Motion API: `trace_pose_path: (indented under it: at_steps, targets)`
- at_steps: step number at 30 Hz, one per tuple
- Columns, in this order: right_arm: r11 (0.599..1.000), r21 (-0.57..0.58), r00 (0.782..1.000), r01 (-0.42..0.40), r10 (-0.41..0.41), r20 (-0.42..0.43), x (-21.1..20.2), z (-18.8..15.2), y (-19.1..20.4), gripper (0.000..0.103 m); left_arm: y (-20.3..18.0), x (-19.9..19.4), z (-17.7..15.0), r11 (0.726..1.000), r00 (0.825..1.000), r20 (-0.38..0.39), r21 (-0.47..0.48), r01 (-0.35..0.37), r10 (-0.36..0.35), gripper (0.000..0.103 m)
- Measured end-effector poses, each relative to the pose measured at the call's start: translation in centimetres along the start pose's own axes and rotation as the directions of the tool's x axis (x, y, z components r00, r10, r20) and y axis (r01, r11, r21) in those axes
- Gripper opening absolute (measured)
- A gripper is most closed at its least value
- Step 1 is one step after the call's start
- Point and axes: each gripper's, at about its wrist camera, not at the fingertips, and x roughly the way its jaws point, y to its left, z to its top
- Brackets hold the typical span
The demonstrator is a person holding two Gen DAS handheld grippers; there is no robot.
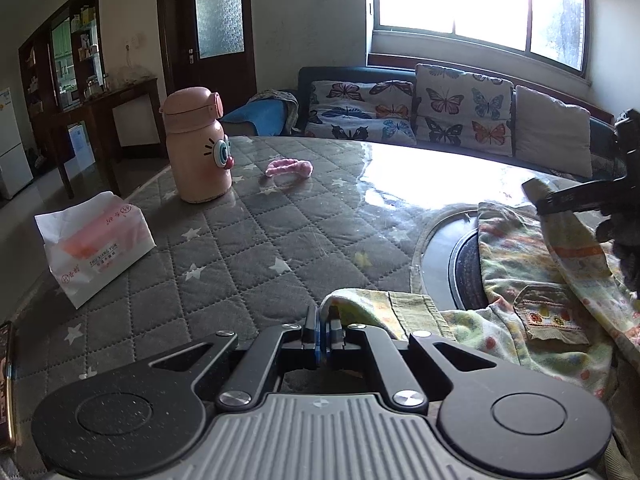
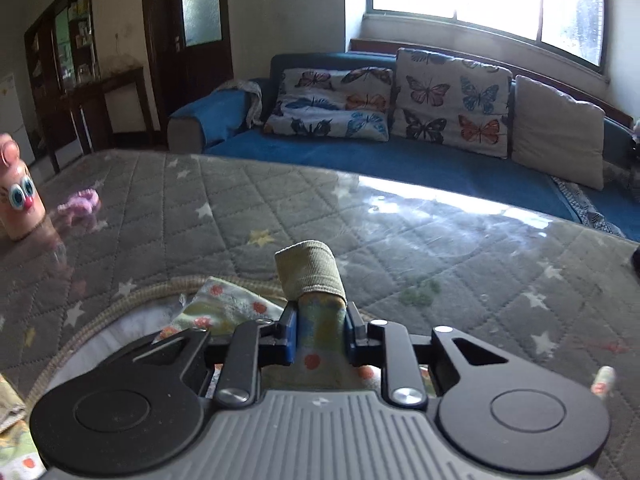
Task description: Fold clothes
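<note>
at the bottom centre of the left wrist view the left gripper [image 1: 322, 330] pinches a thin edge of the patterned garment [image 1: 540, 280], which spreads across the lower right of the frame over the grey quilted table [image 1: 240, 240]. in the right wrist view the right gripper [image 2: 320, 334] clamps a ribbed cuff [image 2: 310, 270] at lower centre. the thin left hold could slip under tension, or dragged cloth could tip the pink bottle [image 1: 198, 150] at upper left.

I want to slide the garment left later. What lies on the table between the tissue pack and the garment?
Only bare quilted table cover lies between the tissue pack and the garment, in the left wrist view.
</note>
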Motion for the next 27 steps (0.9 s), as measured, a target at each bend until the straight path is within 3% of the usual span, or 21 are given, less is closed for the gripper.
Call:
trace_pose_path:
  at_steps: [6,11,20,27]
  targets:
    - [1.000,0.024,0.997,-0.002,0.000,0.081,-6.1,1.1,-2.6,0.017,0.0,0.5,-0.1,1.000,1.000,0.004,0.005,-0.004,0.004,0.003]
    - [0.995,0.081,0.983,0.053,-0.066,0.170,-13.9,0.4,-6.6,0.017,0.0,1.0,-0.3,1.000,1.000,0.004,0.014,-0.014,0.014,0.003]
    - [0.956,0.222,0.946,0.193,-0.241,0.217,-24.7,-5.5,-14.8,0.017,0.3,0.3,-0.6,0.999,0.999,0.008,-0.011,-0.033,0.033,0.003]
    - [0.892,0.342,0.923,0.295,-0.359,0.140,-30.0,-12.5,-19.7,0.017,0.7,-0.8,-1.7,0.998,0.998,-0.004,-0.002,-0.057,0.057,0.003]
